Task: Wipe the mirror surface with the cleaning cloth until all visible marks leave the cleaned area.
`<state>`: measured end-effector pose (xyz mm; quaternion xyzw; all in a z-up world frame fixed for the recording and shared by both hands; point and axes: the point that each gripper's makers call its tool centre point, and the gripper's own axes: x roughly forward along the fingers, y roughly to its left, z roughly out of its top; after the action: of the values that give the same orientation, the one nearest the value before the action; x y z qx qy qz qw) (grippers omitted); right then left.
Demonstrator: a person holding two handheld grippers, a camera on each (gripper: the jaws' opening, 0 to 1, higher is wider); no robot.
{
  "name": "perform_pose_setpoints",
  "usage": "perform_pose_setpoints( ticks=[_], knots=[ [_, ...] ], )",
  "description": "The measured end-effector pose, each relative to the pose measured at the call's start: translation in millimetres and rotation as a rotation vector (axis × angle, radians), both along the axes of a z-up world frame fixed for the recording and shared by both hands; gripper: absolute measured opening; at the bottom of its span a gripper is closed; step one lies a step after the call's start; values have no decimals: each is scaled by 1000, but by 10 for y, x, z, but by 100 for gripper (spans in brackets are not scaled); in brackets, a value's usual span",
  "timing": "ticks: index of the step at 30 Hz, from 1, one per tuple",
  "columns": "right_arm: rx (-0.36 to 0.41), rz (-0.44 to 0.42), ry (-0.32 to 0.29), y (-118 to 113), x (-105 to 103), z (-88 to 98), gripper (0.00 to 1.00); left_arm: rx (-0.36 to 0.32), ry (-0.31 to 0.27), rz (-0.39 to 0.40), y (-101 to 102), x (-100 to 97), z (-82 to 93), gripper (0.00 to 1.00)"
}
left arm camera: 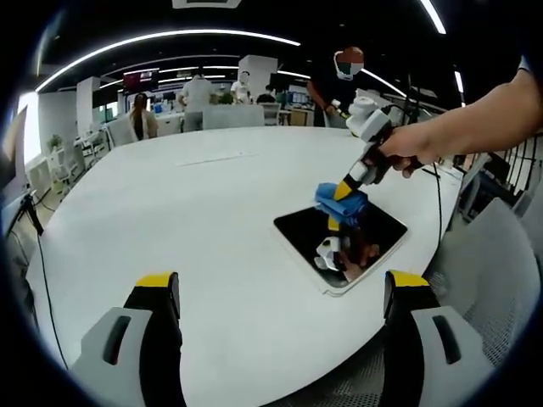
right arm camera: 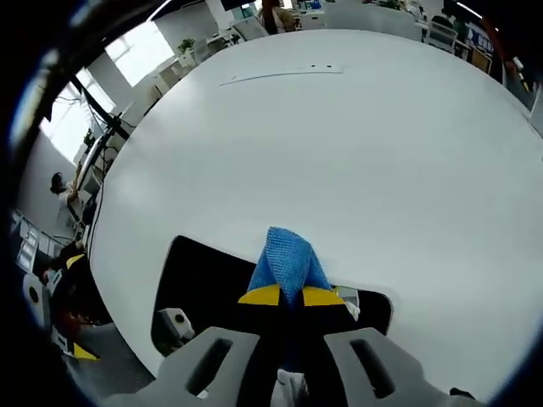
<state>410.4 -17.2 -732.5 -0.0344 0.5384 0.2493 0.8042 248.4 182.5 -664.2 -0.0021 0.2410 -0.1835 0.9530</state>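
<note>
A dark rectangular mirror (left arm camera: 377, 231) with a white rim lies flat on the white table, near its right edge. It reflects the gripper above it. My right gripper (left arm camera: 346, 188) comes in from the right, held by a hand, shut on a blue cleaning cloth (left arm camera: 341, 202) that presses down on the mirror. In the right gripper view the cloth (right arm camera: 288, 259) bunches between the yellow-tipped jaws of my right gripper (right arm camera: 290, 296) above the mirror (right arm camera: 199, 275). My left gripper (left arm camera: 282, 288) hangs open over the table's near side, well short of the mirror, nothing between its jaws.
The round white table (left arm camera: 187, 212) stretches far to the left and back. A thin paper strip (right arm camera: 284, 73) lies near its far side. Several people (left arm camera: 197, 100) stand or sit behind the table among desks. Cables and a stand (left arm camera: 30, 216) hang off the left edge.
</note>
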Motion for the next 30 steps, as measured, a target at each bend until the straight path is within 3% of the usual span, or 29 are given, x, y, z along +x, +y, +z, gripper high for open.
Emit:
perform_pose_setpoints(
  ticks=[14, 20, 30],
  knots=[
    [-48, 14, -20, -135, 59, -43, 1, 6, 7, -10, -13, -5, -22, 99],
    [-35, -14, -18, -129, 88, -74, 1, 7, 6, -7, -2, -3, -23, 99],
    [-44, -36, -18, -121, -100, 10, 1, 7, 1, -3, 7, -2, -15, 99]
  ],
)
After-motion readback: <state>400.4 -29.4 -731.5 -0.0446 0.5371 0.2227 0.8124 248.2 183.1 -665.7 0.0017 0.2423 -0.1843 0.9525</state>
